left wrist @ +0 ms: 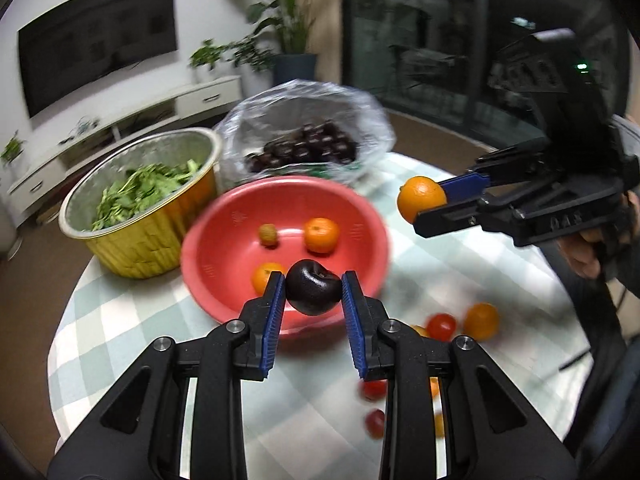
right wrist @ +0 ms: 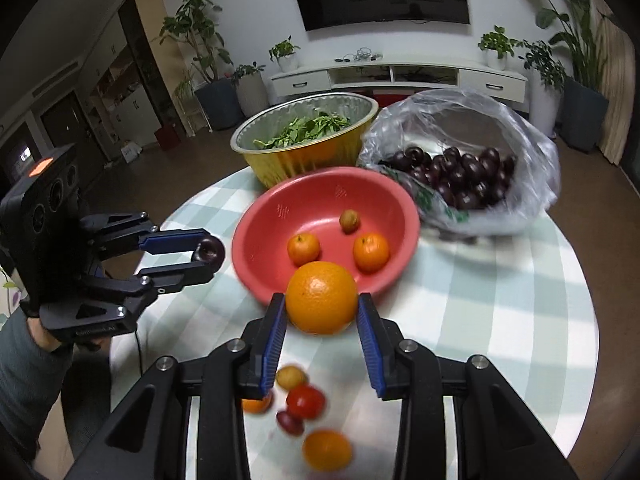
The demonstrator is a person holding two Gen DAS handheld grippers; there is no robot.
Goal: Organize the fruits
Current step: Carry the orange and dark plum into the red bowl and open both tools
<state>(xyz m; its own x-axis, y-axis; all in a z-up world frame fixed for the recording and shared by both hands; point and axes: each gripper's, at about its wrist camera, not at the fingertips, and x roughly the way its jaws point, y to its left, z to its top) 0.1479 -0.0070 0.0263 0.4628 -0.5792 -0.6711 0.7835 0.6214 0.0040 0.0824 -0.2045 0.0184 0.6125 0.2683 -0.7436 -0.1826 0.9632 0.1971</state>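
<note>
My left gripper (left wrist: 313,287) is shut on a dark cherry (left wrist: 313,289) and holds it above the near rim of the red bowl (left wrist: 224,248). My right gripper (right wrist: 321,307) is shut on an orange (right wrist: 321,298) just short of the red bowl (right wrist: 264,216). The bowl holds two small oranges (right wrist: 303,249) and a small yellowish fruit (right wrist: 349,221). In the left wrist view the right gripper (left wrist: 430,200) holds the orange (left wrist: 420,198) to the right of the bowl. In the right wrist view the left gripper (right wrist: 208,254) holds the cherry (right wrist: 209,252) left of the bowl.
A clear plastic bag of dark cherries (right wrist: 460,178) and a gold foil bowl of greens (right wrist: 304,132) stand behind the red bowl. Loose tomatoes and small oranges (right wrist: 306,400) lie on the checked tablecloth (right wrist: 500,300) near me. The round table's edge curves close on both sides.
</note>
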